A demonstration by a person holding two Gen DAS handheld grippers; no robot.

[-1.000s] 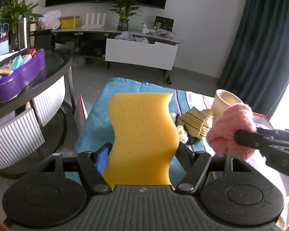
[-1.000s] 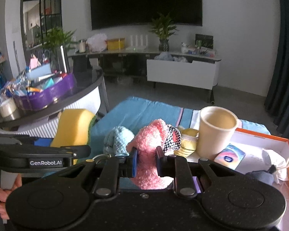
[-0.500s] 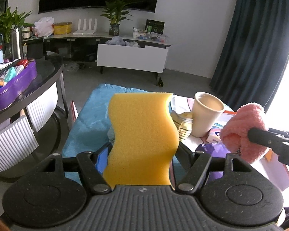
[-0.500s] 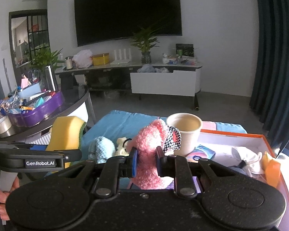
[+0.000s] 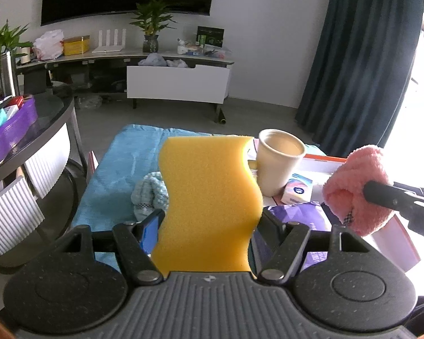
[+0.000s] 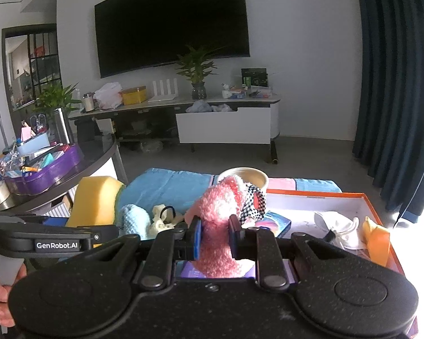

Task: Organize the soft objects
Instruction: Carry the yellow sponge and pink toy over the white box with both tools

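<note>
Yellow sponge clamped upright in left gripper, blocking frame centre; pink plush pinched by right gripper; cream cup behind, centre right.

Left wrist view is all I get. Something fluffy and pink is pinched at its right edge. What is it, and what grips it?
Observer: The right gripper is shut on it. It is a fluffy pink plush toy wearing a black-and-white checked bow.
Operator: Does the big sponge hide anything?
Observer: Yes. Past the wavy yellow foam sponge, a small cream toy with a black loop lies beside the light blue knitted piece.
Operator: What's in the box?
Observer: The orange-rimmed white box holds a crumpled white cloth and an orange item.
</note>
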